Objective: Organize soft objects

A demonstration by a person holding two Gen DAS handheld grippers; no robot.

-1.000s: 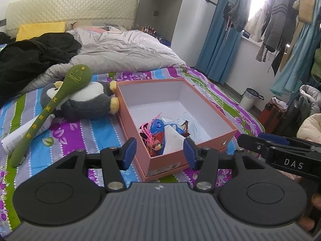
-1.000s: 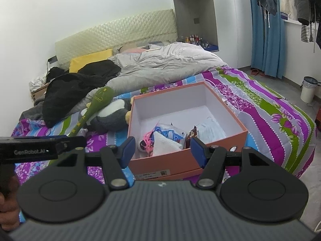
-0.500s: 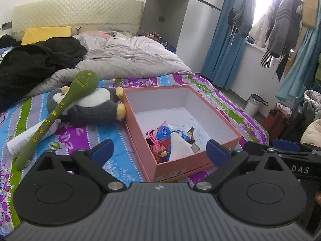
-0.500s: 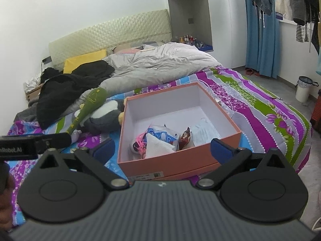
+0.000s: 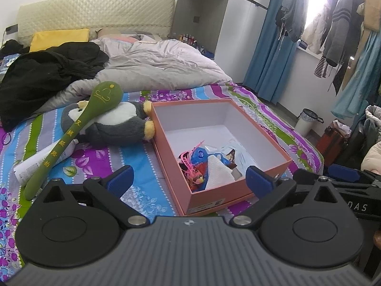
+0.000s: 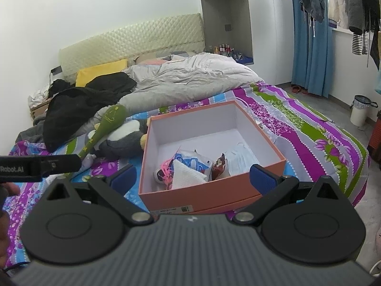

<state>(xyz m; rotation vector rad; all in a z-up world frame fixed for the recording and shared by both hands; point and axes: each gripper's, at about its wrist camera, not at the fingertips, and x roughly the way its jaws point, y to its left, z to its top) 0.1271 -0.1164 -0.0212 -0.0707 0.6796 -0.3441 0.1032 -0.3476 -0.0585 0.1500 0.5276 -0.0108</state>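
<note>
An open orange box (image 5: 238, 191) (image 6: 209, 197) sits on the striped bed cover, with a white cloth (image 5: 218, 175) (image 6: 184, 176), a blue packet (image 5: 198, 155) (image 6: 193, 160) and pink strands in its near corner. A grey-and-white penguin plush (image 5: 114, 126) (image 6: 125, 140) lies left of the box, touching it. A green plush spoon (image 5: 71, 133) (image 6: 106, 125) rests across the penguin. My left gripper (image 5: 189, 180) is open and empty, in front of the box. My right gripper (image 6: 193, 177) is open and empty, also in front of the box.
A white tube (image 5: 40, 164) lies under the spoon's handle. A black garment (image 5: 47, 76) and a grey duvet (image 5: 162, 69) cover the far bed. A yellow pillow (image 5: 59, 39) leans on the headboard. A bin (image 6: 359, 113) stands on the floor at right.
Both grippers opened wide from a narrower gap. Both drew back a little from the box. Nothing on the bed moved.
</note>
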